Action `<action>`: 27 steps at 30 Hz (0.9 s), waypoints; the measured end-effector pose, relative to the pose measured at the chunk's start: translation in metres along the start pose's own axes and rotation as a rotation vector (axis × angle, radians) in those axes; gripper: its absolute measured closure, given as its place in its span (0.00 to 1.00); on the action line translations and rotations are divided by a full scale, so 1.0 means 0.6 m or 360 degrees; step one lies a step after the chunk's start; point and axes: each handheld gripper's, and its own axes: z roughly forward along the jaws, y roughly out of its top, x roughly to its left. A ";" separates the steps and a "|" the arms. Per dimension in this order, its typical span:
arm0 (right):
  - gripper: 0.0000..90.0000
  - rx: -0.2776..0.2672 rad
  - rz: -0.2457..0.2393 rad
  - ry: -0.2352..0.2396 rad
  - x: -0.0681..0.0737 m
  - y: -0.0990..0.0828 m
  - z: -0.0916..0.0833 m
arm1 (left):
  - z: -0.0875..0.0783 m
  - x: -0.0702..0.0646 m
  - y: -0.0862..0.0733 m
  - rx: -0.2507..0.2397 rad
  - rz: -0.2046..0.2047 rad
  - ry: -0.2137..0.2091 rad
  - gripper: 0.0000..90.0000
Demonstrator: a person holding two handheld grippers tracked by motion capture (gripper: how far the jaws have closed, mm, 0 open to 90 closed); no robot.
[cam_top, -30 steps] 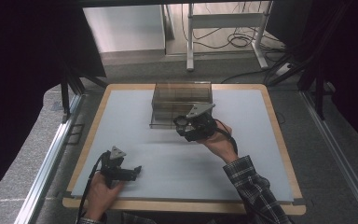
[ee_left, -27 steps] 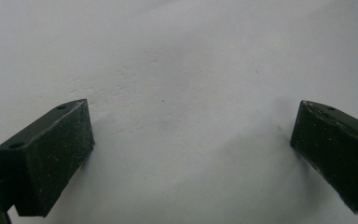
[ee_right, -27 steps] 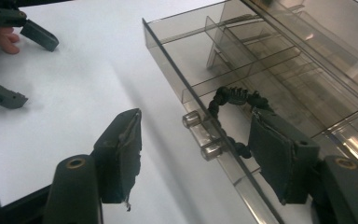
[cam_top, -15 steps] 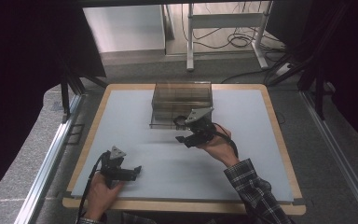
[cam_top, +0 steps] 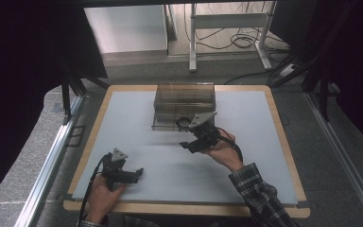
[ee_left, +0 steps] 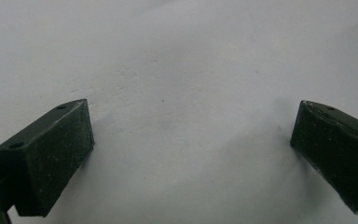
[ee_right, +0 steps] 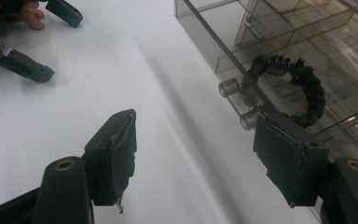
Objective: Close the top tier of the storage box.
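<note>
At the far middle of the surface, a smoky clear drawer box, with its lowest drawer pulled out a little toward the near edge. Inside this drawer, close behind its front wall, a black hair tie, lying flat in a loose ring.

Right gripper held by the right hand just in front of the open drawer, near the middle of the surface. Jaws standing moderately apart and just now opening wider. Nothing between them, only bare surface. In the right gripper view, one pad just beside a small clear knob on the drawer front, right below the hair tie; touching or not, cannot tell. The other pad well away from the drawer, over the bare surface. No grip on the hair tie, and none on the drawer.

Left gripper held by the left hand near the near left corner of the surface, well apart from the drawer box. Jaws spread wide and low over the surface, pointing toward the right edge. Nothing held between them, nothing seen touching the pads.
</note>
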 end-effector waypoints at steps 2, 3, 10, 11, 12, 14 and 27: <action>0.33 0.0002 0.0002 0.0002 0.000 -0.001 0.000 | 0.000 0.000 0.000 0.0001 0.0000 0.0000 0.00; 0.33 0.0006 0.0009 0.0008 -0.001 -0.003 0.001 | 0.000 0.000 0.000 0.0000 0.0000 0.0000 0.00; 0.33 0.0033 0.0030 0.0019 -0.002 -0.009 0.006 | 0.000 0.000 0.000 0.0000 -0.0004 -0.0001 0.00; 0.33 0.0037 0.0030 0.0018 -0.002 -0.010 0.007 | 0.000 0.000 0.000 0.0000 -0.0004 -0.0001 0.00; 0.33 0.0040 0.0030 0.0015 -0.002 -0.011 0.008 | 0.000 0.000 0.000 0.0000 -0.0005 -0.0001 0.00; 0.33 0.0048 0.0038 0.0019 -0.002 -0.013 0.011 | 0.000 0.000 0.000 0.0000 -0.0005 -0.0001 0.00; 0.33 0.0067 0.0025 0.0014 -0.002 -0.019 0.025 | 0.000 0.000 0.000 0.0000 -0.0005 -0.0002 0.00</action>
